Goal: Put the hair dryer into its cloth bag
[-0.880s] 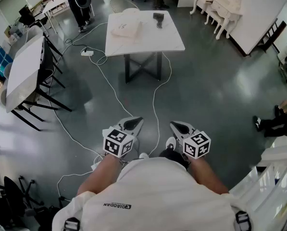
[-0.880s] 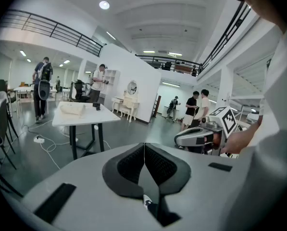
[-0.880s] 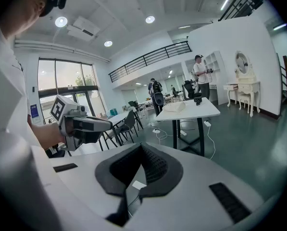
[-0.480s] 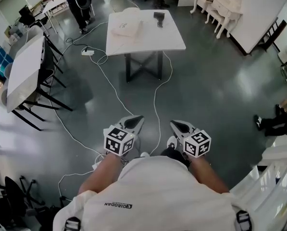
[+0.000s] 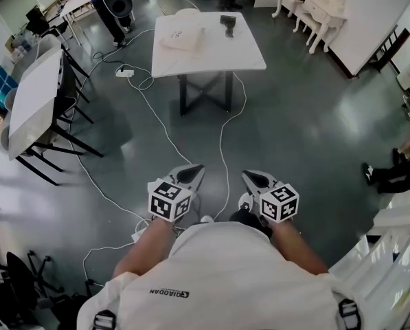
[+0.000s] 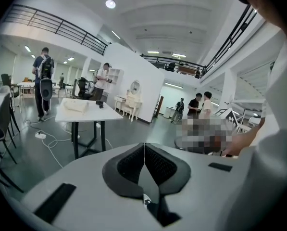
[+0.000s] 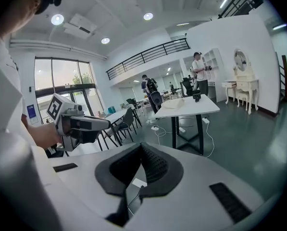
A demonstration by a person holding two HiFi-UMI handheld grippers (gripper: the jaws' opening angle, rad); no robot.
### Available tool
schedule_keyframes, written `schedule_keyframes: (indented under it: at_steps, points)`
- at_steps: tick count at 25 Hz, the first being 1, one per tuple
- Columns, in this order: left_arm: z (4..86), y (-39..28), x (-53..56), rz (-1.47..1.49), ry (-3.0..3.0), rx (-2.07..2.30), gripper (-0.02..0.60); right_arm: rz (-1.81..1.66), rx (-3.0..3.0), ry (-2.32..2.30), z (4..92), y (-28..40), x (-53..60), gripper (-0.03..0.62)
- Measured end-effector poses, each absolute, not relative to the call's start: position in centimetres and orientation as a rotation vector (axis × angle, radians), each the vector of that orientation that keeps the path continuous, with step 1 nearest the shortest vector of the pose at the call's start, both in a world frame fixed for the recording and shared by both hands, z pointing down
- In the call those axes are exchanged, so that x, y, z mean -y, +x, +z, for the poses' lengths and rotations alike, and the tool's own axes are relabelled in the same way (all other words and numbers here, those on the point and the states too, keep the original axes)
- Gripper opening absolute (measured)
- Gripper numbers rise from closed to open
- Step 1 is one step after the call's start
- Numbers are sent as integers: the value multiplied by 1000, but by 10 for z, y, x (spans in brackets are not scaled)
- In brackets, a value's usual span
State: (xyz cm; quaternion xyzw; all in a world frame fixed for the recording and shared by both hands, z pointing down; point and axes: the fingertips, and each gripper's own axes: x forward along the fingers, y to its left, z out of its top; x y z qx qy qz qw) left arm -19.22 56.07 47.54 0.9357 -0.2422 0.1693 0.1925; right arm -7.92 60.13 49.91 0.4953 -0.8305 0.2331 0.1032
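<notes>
both jaws clenched, nothing in them: left gripper [image 5: 193, 172], right gripper [image 5: 251, 177]. one hair dryer [image 5: 226, 25] and one cloth bag [image 5: 180, 38] lie apart on the one white surface [image 5: 211, 53], well ahead of me. risk: white cables [image 5: 222, 150] trail across the floor between; a foot could snag one walking in.

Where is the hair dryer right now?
In the head view, the hair dryer lies near the far edge of the white table at top centre, to the right of the cloth bag.
</notes>
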Motion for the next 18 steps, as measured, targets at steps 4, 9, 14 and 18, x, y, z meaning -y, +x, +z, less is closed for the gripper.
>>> schedule_keyframes:
  at_steps: [4, 9, 14, 18]
  points:
    - [480, -198, -559, 493, 2624, 694, 29, 695, 2439, 1457, 498, -81, -602, 21]
    - [487, -191, -553, 467, 2580, 683, 29, 704, 2435, 1457, 499, -74, -599, 21]
    - [495, -173, -542, 493, 2572, 672, 29, 743, 2424, 1456, 511, -57, -590, 21]
    - [498, -159, -530, 493, 2544, 676, 29, 763, 2430, 1435, 515, -43, -575, 21]
